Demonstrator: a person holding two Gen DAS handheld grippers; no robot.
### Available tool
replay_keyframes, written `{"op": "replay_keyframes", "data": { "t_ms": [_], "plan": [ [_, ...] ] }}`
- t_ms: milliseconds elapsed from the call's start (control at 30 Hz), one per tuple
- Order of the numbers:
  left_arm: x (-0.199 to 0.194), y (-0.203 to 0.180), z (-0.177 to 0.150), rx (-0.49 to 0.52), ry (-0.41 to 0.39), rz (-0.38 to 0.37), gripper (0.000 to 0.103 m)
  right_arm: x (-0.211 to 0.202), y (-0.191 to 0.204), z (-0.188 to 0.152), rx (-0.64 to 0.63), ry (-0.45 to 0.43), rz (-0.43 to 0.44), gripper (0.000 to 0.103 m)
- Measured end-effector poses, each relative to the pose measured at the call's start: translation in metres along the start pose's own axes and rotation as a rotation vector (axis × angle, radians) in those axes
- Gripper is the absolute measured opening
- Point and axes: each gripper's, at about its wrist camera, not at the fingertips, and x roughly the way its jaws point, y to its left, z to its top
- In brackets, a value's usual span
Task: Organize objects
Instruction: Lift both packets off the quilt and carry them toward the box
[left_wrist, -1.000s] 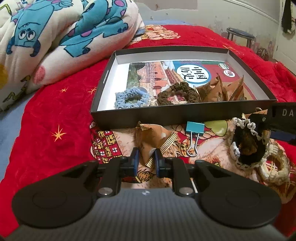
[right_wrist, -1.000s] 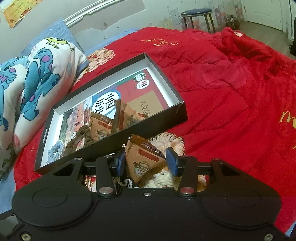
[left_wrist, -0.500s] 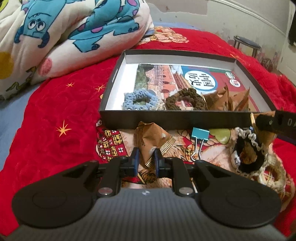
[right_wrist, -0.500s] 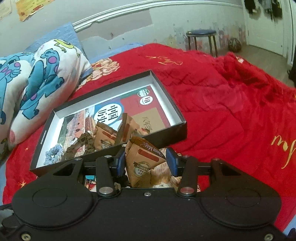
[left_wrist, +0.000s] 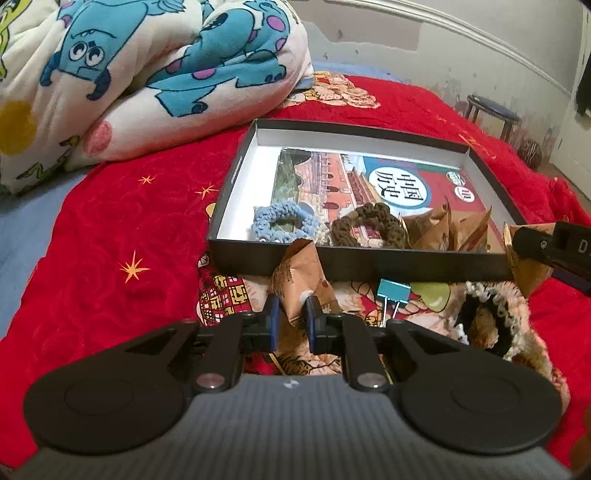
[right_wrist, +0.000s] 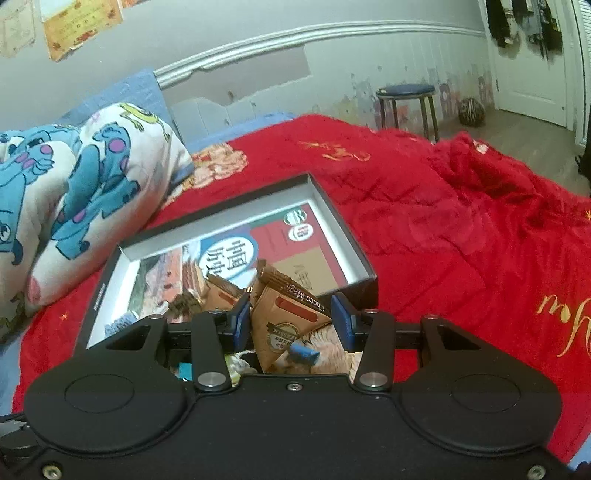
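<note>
Each claw grips a brown snack packet: the left gripper narrowly clamping one packet, the right gripper wider around another.

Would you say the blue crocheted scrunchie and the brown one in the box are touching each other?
Apart. The left wrist view shows the blue scrunchie and brown scrunchie side by side in the box, with book cover showing between them.

Box wall before left jaws
</note>
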Motion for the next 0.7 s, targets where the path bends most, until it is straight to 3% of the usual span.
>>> {"op": "replay_keyframes", "data": {
  "t_ms": [700],
  "plan": [
    [-0.011,0.001,0.008,-0.035,-0.029,-0.041,0.010,-0.017,0.006,0.024,0.029,-0.119,0.120,0.044]
  ]
}}
